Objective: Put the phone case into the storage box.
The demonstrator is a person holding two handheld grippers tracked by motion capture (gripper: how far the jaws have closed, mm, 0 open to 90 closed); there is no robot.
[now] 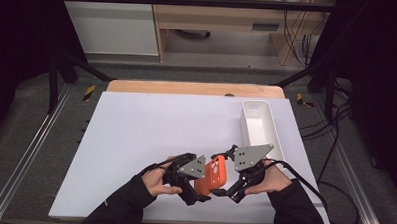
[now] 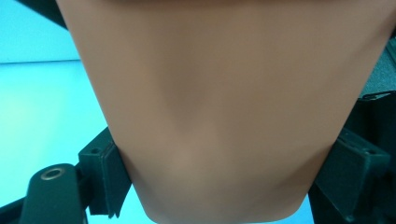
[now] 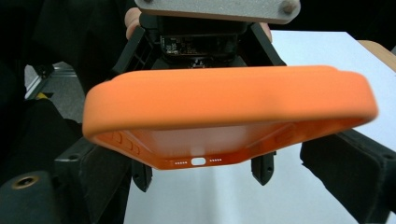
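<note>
An orange phone case (image 1: 215, 173) is held above the white table top (image 1: 150, 135) between both grippers, near the front edge. My left gripper (image 1: 199, 196) is shut on it. In the left gripper view the case's smooth back (image 2: 210, 112) spans the gap and both pads (image 2: 108, 179) press its side edges. My right gripper (image 1: 229, 192) faces it from the other side. In the right gripper view the case's rim (image 3: 229, 100) lies across both jaws, its port end (image 3: 198, 161) toward the left gripper. The right gripper's pads (image 3: 343, 163) meet the case's sides.
A long white bin (image 1: 269, 125) stands at the right of the table, just beyond my right hand. The table's wooden far edge (image 1: 195, 88) lies behind. Black frame bars (image 1: 308, 71) and cables (image 1: 335, 162) run along the right side.
</note>
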